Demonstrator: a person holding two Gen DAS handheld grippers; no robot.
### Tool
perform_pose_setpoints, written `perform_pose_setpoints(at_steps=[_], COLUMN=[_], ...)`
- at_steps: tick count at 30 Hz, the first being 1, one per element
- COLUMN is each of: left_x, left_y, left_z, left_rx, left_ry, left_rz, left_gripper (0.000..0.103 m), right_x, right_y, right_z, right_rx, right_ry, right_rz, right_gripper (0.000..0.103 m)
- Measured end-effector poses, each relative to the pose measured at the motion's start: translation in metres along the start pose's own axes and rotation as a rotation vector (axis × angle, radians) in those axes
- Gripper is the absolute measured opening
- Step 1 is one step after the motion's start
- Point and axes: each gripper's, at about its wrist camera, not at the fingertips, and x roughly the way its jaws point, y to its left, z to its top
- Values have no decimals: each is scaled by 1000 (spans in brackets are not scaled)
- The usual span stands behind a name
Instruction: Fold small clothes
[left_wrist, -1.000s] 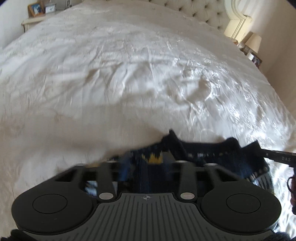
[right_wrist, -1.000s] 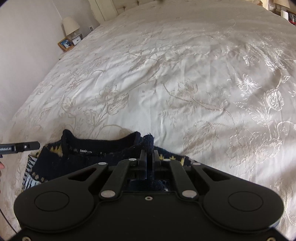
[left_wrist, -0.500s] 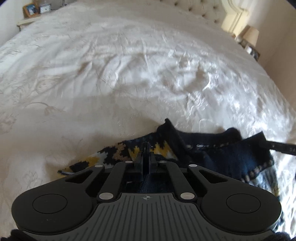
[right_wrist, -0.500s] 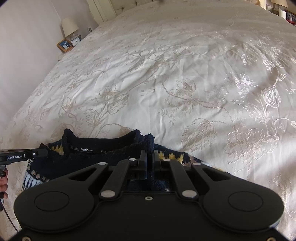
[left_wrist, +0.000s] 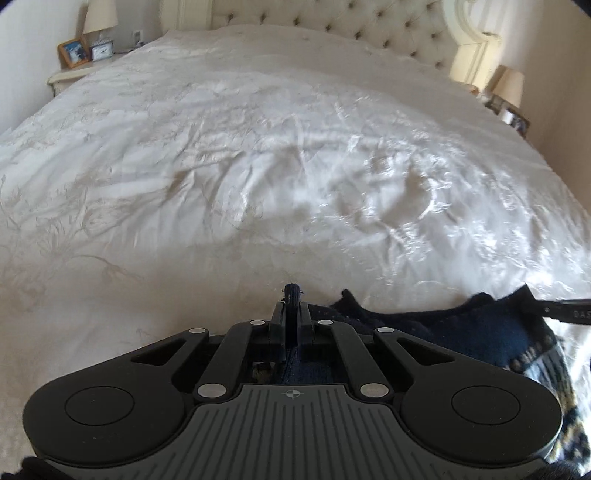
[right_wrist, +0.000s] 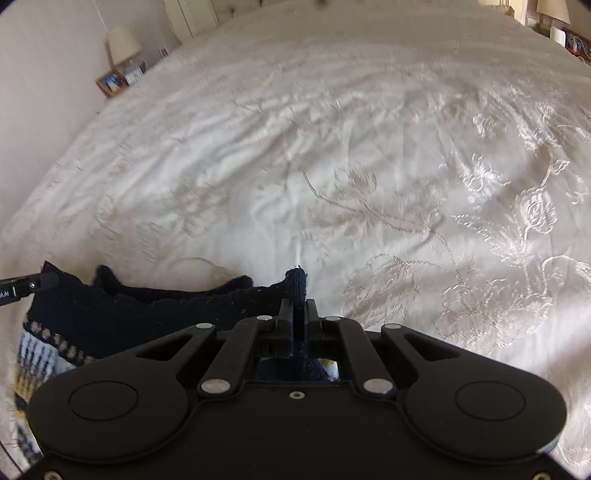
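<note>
A small navy knitted sweater (left_wrist: 476, 332) with a yellow and white patterned band hangs stretched between both grippers above the bed. My left gripper (left_wrist: 291, 304) is shut on one top corner, a tuft of navy knit poking up between its pads. My right gripper (right_wrist: 297, 306) is shut on the other top corner of the sweater (right_wrist: 147, 314), its knit pinched between the pads. In the left wrist view the right gripper's finger (left_wrist: 561, 310) shows at the far edge of the cloth. In the right wrist view the left gripper's finger (right_wrist: 22, 286) shows at the left edge.
A white embroidered bedspread (left_wrist: 258, 166) fills both views. A tufted headboard (left_wrist: 351, 26) stands at the far end. Nightstands with lamps and picture frames (left_wrist: 74, 51) flank the bed, another lamp (left_wrist: 511, 86) at the right. A wall (right_wrist: 44, 74) runs along the left.
The left gripper's jaws closed on the sweater's corner. Both grippers then lifted the sweater's top edge off the bedspread, and both views tilted up toward the headboard.
</note>
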Motion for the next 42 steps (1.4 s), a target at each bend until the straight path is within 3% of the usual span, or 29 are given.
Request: perform_pose_setpoints(at_steps=[3, 6, 7, 8, 10, 13, 17, 23, 27, 29, 33, 37, 42], left_x=[20, 28, 22, 14, -2, -31, -63, -78, -80, -80, -77, -78, -89], left_y=[2, 4, 4, 5, 7, 4, -16, -60, -70, -63, -32, -8, -13], left_z=[-6, -10, -8, -6, -2, 0, -18, -80, -116, -129, -144, -142, -136], left_rx=[19, 53, 53, 49, 37, 38, 49, 108, 144, 143, 75, -15, -22], left_ry=[68, 116, 105, 79, 27, -15, 14, 158, 235, 281, 320, 323, 305], left_rz=[27, 47, 67, 88, 127, 139, 44, -110, -111, -81, -18, -6, 3], left_gripper=[8, 15, 25, 28, 28, 29, 30, 30, 30, 30, 30, 30, 30], right_x=[15, 21, 18, 13, 0, -23, -56, -74, -70, -67, -63, -72, -85], right_y=[-4, -9, -9, -9, -9, -8, 8, 62, 93, 98, 80, 52, 50], right_z=[-3, -7, -7, -7, -6, -8, -24, -73, -107, -119, -137, -146, -144], right_rx=[4, 31, 34, 32, 35, 47, 49, 29, 14, -2, 14, 77, 84], right_ry=[40, 69, 57, 43, -4, -55, -83, 53, 169, 211, 272, 267, 252], right_rz=[-25, -29, -35, -50, -79, -81, -22, 197, 259, 252, 147, 59, 2], right_gripper=[11, 18, 35, 54, 73, 72, 72, 70, 70, 68, 68, 65, 66])
